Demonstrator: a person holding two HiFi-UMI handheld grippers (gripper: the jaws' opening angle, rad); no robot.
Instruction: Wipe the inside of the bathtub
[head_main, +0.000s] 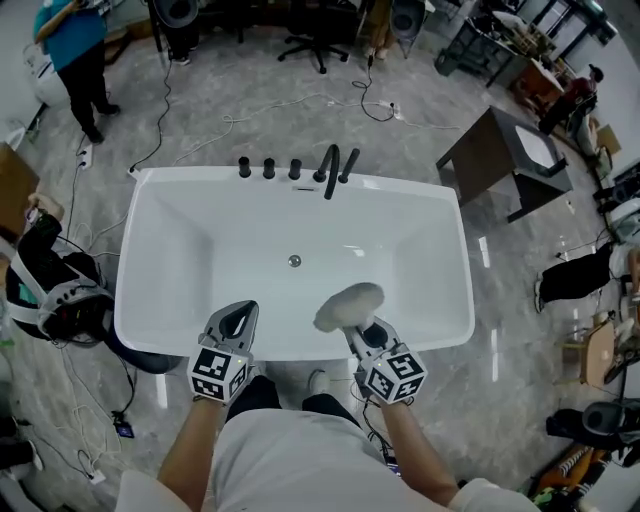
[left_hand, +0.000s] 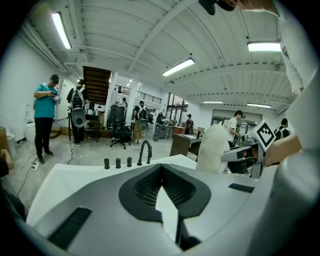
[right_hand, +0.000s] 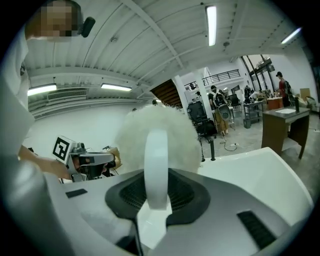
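Person in teal top (head_main: 75, 50) stands on the grey floor (head_main: 110, 140) at far upper left of head view, well apart from the tub. Next over, left gripper (head_main: 240, 312) hangs above the near rim of the white bathtub (head_main: 200, 250), left of centre, tips pointing toward the basin. Its own view shows the jaws brought together at the tips w/ nothing btwn them.

Tub basin: drain (head_main: 294, 261) sits mid-basin, nearer the far wall. On the far rim, three black knobs (head_main: 269, 168) in a row, w/ the black faucet (head_main: 331, 170) just right of them.

Right of centre at the near rim, right gripper (right_hand: 156, 172) is clamped on the white handle (right_hand: 156, 150) of a fluffy white duster (head_main: 348, 305). Handle stands upright btwn the jaws; the fluffy head spreads beyond the tips. In head view the duster head lies over the tub's inner near wall, just past the rim; can't tell whether it touches the surface. The two grippers sit side by side, near each other but apart.

Far right: dark side table (head_main: 510, 150) on the floor beyond the tub's far right corner, apart from it.
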